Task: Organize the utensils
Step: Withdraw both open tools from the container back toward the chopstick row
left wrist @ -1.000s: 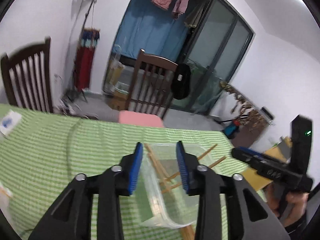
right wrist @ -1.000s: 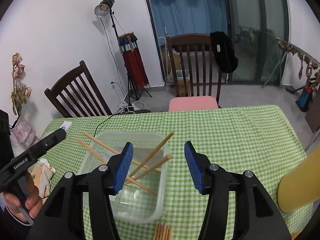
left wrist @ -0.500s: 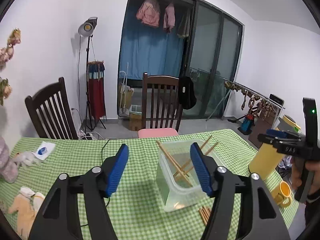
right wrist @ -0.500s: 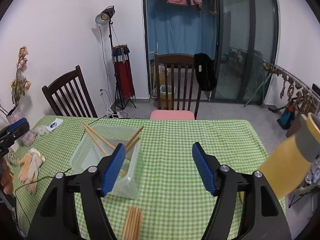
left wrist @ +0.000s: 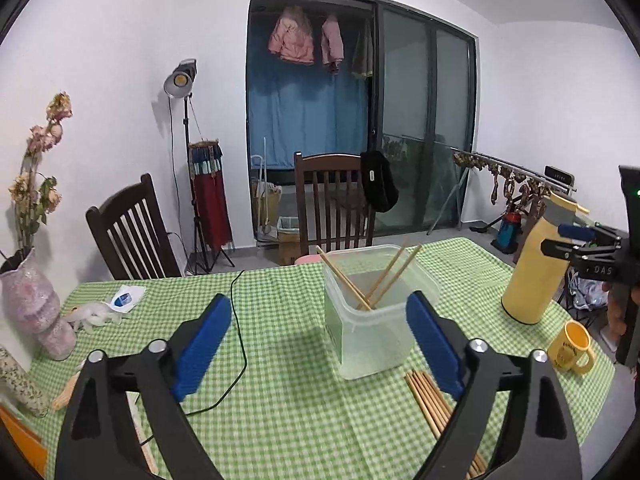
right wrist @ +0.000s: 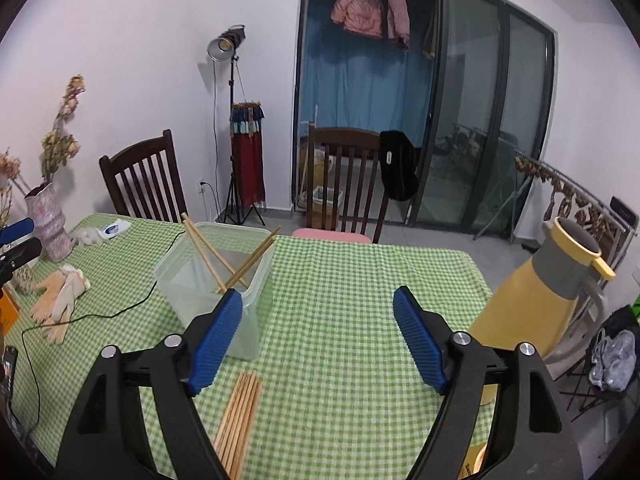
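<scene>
1. While both sets of tongs hang above the near edge of the tabletop, each has just been opening its jaws and now stands wide apart with nothing between the blue pads.
2. Left tongs frame bare green-checked cloth in their own view; right tongs do the same in theirs.
3. Loose chopsticks lie in a tight bundle flat on the cloth by the near edge, just in front of the clear plastic box.
4. That clear plastic box stands upright around the middle of the tabletop. Four chopsticks in the box lean crossed against its walls, their tips above the rim.
5. A black cable snakes across the cloth left of the box.
6. Toward the right edge stand a yellow mug and, behind it, a tall yellow flask.
7. Along the left edge lie pale gloves, with a pink vase of dried flowers near them.
8. Beyond the far edge stand two dark wooden chairs.
</scene>
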Available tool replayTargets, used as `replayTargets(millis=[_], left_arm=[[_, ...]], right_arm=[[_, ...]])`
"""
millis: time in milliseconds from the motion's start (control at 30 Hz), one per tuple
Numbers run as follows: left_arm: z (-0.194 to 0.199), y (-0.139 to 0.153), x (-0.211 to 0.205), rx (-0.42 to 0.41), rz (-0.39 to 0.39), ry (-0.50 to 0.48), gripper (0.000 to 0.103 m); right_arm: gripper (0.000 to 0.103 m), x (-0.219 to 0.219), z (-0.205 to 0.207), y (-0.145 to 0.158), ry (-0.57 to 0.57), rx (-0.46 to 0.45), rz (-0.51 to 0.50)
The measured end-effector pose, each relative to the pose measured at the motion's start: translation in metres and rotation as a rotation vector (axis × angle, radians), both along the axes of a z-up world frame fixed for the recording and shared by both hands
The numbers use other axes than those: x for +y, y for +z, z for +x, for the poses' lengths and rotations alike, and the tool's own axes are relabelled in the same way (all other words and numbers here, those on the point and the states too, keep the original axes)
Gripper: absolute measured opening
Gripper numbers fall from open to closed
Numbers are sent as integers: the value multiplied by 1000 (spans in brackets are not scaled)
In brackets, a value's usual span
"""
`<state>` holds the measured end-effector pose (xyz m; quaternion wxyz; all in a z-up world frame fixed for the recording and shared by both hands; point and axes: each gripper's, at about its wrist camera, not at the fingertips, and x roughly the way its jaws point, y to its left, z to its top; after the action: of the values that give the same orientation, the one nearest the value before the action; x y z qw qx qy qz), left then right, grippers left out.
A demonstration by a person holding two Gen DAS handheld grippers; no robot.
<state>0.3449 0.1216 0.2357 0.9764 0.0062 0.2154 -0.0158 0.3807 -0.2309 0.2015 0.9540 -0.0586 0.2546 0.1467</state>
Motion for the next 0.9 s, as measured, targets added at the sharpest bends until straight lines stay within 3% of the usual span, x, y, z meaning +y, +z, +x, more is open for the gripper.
replayTargets(millis=[333,733,900], left_arm=[[-62,-32,-36,-49,63,-26,94],[-121,-59,-58,-113,36,-7,95],[-145,-82,-70,-115,19,6,95]], right_arm=[[85,-4,-63,-16,23,-104,-37],[88,3,-134,-48,53,-188,-49],[88,13,-163,-74,42,-237,-119]])
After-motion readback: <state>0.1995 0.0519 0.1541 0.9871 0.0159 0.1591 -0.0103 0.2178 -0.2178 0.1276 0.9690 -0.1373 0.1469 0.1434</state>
